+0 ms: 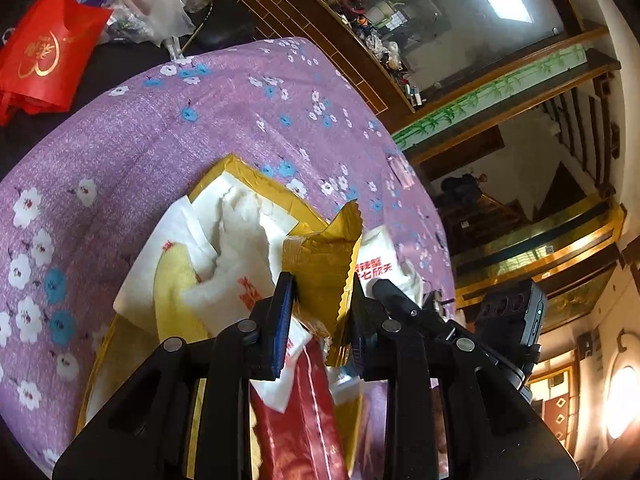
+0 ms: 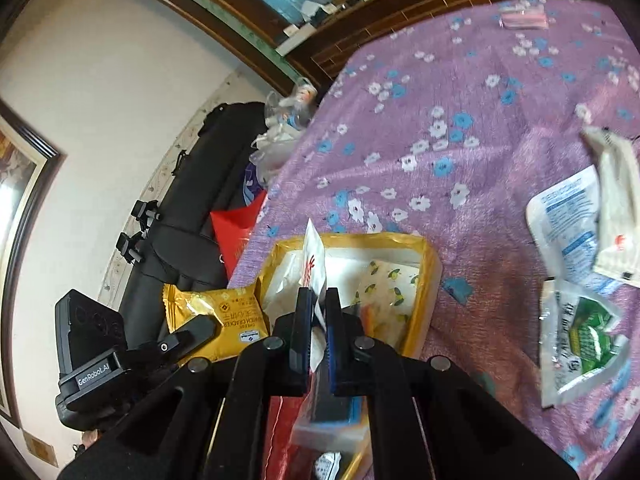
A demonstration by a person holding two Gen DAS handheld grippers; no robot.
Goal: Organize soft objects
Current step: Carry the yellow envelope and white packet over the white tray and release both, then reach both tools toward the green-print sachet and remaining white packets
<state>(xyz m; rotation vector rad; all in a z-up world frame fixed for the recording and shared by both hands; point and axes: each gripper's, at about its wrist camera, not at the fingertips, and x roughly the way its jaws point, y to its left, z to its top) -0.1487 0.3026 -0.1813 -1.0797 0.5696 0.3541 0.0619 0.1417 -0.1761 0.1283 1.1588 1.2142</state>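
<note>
Soft snack packets, mid-sort, over a gold tray (image 2: 428, 264) on the worktop (image 1: 168, 128) with its purple flowered cloth. Far left: a red gift bag (image 1: 44, 52) and a clear plastic bag of bottles (image 1: 160, 8), off the cloth, well apart from the action. Then the tray itself, already heaped with white packets (image 1: 224, 236). Just above that heap, the left claw (image 1: 320, 304), clamped on the crimped edge of a gold cracker packet (image 1: 320, 264), packet hanging at the tray's edge. Close beside it on the right, the right claw (image 2: 318, 312), pinched tight on a thin white packet with red print (image 2: 314, 268), held upright over the tray's middle, above a lemon-print packet (image 2: 388, 284) lying inside. Farther right, loose on the cloth: a blue-and-white packet (image 2: 568, 220), a green-and-white packet (image 2: 580, 340), a cream packet (image 2: 616, 200), and a small pink item (image 2: 524, 18) near the far edge.

Step in hand, by the look of it: dropping both held packets into the tray. Next move calls for lowering each, then letting go, one at a time, since the two claws crowd the same spot. In the way: the heap already inside, little flat room left, so a risk of packets sliding over the low wall. After that, a reach right for the strays.
</note>
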